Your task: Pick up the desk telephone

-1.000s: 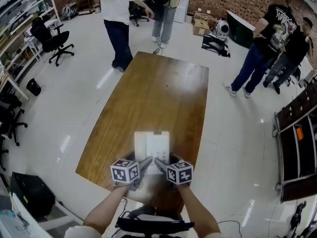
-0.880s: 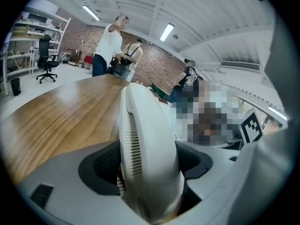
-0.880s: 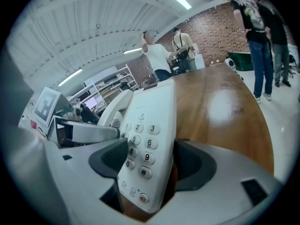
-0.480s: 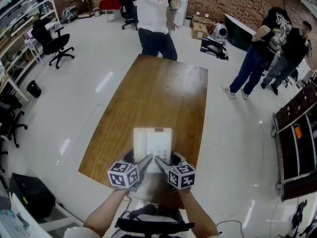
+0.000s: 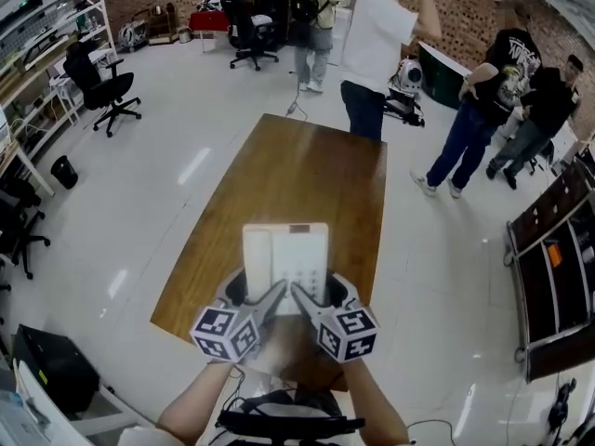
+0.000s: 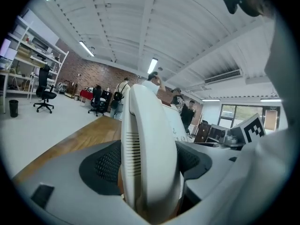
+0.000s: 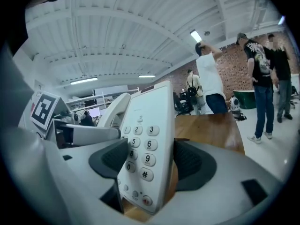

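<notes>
Nearest, left tongs pinch desk telephone by its handset edge, and right tongs pinch its keypad edge. Phone lies at 12 o'clock from both, long axis 6-to-12, apparently lifted off surface; neither hand nearer.

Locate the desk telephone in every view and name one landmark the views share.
Head view: desk telephone at lower centre, overlapping the near end of the wooden table.
Left gripper view: telephone at centre, seen edge-on from its handset side.
Right gripper view: telephone at centre, keypad showing.
Shared landmark: the wooden table, behind the telephone in both gripper views.
</notes>
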A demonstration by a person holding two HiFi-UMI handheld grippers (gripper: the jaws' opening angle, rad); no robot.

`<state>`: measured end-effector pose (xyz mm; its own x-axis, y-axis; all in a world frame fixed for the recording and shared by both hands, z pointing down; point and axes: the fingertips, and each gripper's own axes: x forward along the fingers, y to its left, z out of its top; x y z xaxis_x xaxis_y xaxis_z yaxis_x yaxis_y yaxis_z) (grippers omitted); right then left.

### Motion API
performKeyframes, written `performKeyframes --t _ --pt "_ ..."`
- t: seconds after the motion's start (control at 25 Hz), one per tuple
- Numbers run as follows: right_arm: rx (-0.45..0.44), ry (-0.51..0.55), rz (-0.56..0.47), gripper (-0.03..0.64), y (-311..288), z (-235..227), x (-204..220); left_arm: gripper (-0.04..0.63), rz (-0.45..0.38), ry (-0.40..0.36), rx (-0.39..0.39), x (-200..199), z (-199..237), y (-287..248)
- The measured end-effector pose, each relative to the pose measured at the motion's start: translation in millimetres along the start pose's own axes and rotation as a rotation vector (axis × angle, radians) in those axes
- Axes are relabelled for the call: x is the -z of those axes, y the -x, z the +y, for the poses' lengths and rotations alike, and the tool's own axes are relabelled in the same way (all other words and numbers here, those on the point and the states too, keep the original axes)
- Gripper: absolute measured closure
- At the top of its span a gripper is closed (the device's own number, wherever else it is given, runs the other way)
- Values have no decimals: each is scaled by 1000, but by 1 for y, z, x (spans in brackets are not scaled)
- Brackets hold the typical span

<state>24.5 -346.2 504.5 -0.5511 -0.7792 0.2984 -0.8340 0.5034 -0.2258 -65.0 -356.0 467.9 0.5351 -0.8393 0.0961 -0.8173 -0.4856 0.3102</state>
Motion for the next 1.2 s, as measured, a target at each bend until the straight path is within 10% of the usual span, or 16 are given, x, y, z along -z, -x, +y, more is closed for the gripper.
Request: performKeyframes --t 1.2 --pt "49 176 -293 301 96 74 -113 267 -307 -136 70 -122 -80 84"
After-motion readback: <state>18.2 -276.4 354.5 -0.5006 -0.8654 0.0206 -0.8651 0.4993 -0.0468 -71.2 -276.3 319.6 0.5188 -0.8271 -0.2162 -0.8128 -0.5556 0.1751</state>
